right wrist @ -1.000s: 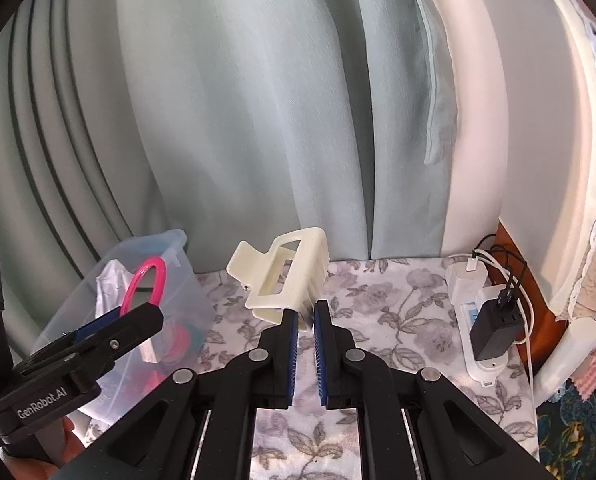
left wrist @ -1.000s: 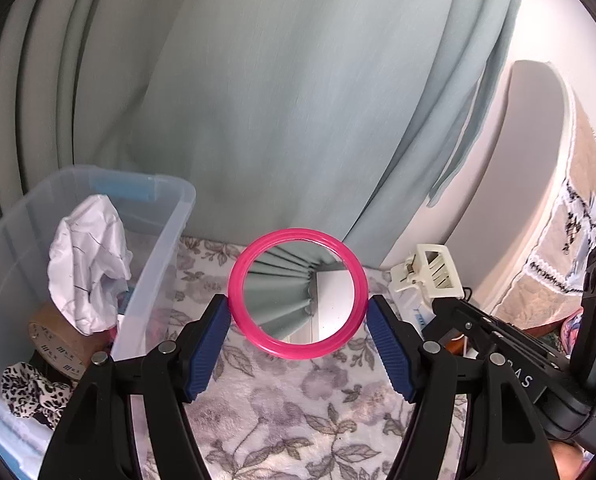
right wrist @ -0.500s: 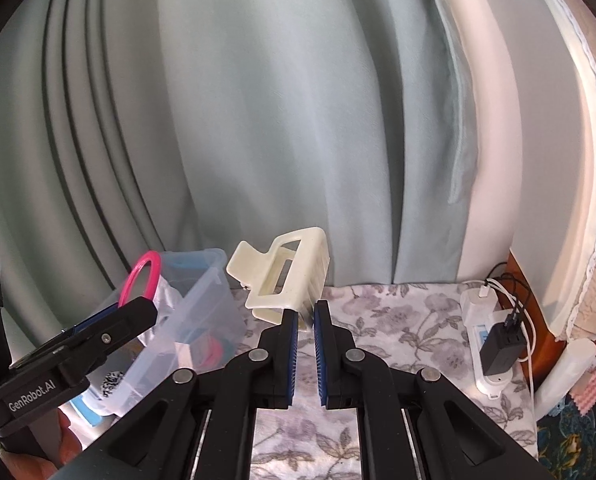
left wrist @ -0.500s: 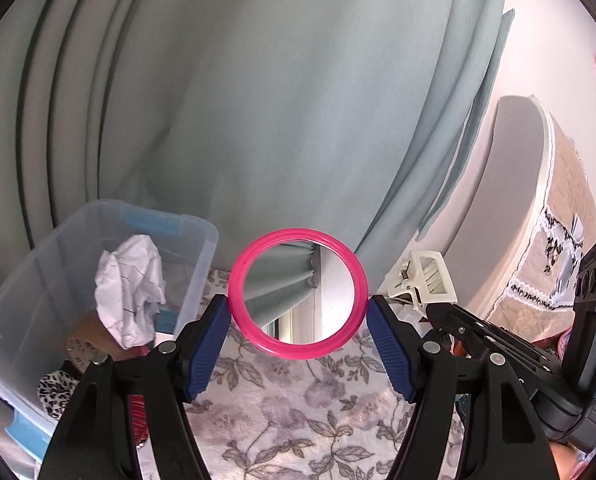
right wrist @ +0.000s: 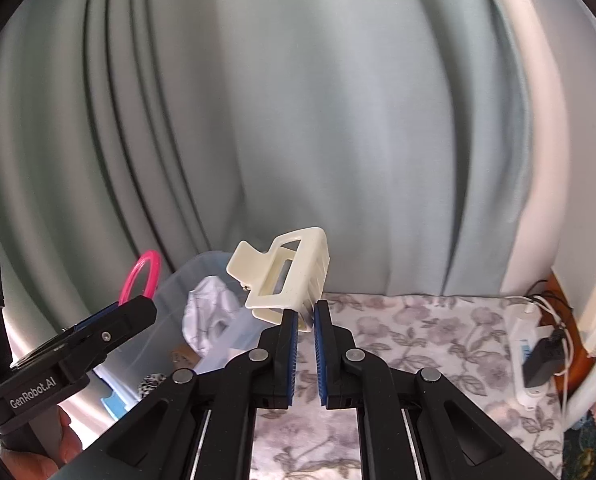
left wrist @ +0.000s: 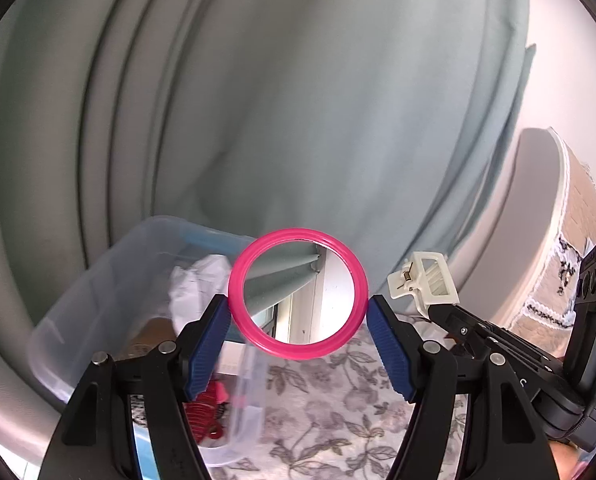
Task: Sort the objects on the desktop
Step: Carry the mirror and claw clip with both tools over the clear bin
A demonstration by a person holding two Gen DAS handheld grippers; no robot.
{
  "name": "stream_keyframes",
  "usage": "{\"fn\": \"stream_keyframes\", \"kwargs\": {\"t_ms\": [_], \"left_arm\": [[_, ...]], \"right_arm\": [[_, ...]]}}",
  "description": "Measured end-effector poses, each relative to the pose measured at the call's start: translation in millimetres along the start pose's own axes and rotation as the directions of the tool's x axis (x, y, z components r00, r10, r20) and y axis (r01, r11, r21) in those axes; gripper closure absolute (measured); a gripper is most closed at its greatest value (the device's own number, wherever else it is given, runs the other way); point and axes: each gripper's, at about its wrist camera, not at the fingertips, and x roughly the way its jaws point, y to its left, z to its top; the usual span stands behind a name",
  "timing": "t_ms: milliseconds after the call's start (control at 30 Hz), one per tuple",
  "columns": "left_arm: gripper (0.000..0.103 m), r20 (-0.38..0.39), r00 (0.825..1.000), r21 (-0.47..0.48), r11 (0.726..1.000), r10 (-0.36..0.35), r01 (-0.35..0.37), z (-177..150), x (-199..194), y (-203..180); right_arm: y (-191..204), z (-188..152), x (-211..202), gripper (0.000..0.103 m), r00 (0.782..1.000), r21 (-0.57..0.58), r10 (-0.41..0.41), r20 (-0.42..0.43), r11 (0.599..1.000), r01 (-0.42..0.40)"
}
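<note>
Left gripper [left wrist: 298,316] jaws clamp pink mirror [left wrist: 298,294] above clear bin [left wrist: 109,280] near rim. Right gripper [right wrist: 306,320] jaws pinch cream hair claw [right wrist: 283,280] beside bin, over worktop [right wrist: 418,332].

The left gripper [left wrist: 298,312] holds its fingers wide around a round frame; the right gripper [right wrist: 306,322] pinches with fingers almost together.

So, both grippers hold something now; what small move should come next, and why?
Probably carry the left gripper a little further left, over the clear plastic storage box, before opening it. It is shut on the round pink-rimmed mirror, which hangs about at the box's near wall, above the floral cloth. The right gripper, shut on the cream plastic hair claw, can follow.
</note>
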Motion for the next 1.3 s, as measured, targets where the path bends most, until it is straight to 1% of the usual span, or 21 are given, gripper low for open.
{"fn": "stream_keyframes", "kwargs": {"t_ms": [300,533,867,1033,1167,1300], "left_arm": [[0.032,0.017,0.997,-0.042,0.996,0.075,-0.075,3,-12,36],[0.032,0.019,0.991,-0.085,0.988,0.13,-0.128,1,-17,66],[0.032,-0.028,0.983,-0.115,0.976,0.184,-0.186,-8,-4,98],[0.032,-0.059,0.977,-0.118,0.97,0.207,-0.212,-11,6,110],[0.032,-0.079,0.974,-0.125,0.967,0.212,-0.221,-13,15,118],[0.032,-0.102,0.972,-0.118,0.967,0.213,-0.224,-14,26,121]], "right_arm": [[38,-2,19,0.094,0.997,-0.048,0.071,-0.026,0.996,-0.072],[65,-10,39,0.094,0.991,-0.085,0.111,-0.073,0.99,-0.117],[94,-27,65,0.094,0.98,-0.129,0.141,-0.142,0.979,-0.159],[105,-37,81,0.094,0.969,-0.153,0.147,-0.197,0.972,-0.178],[111,-46,94,0.094,0.958,-0.162,0.152,-0.243,0.967,-0.195],[114,-51,98,0.094,0.952,-0.17,0.147,-0.267,0.966,-0.197]]}}
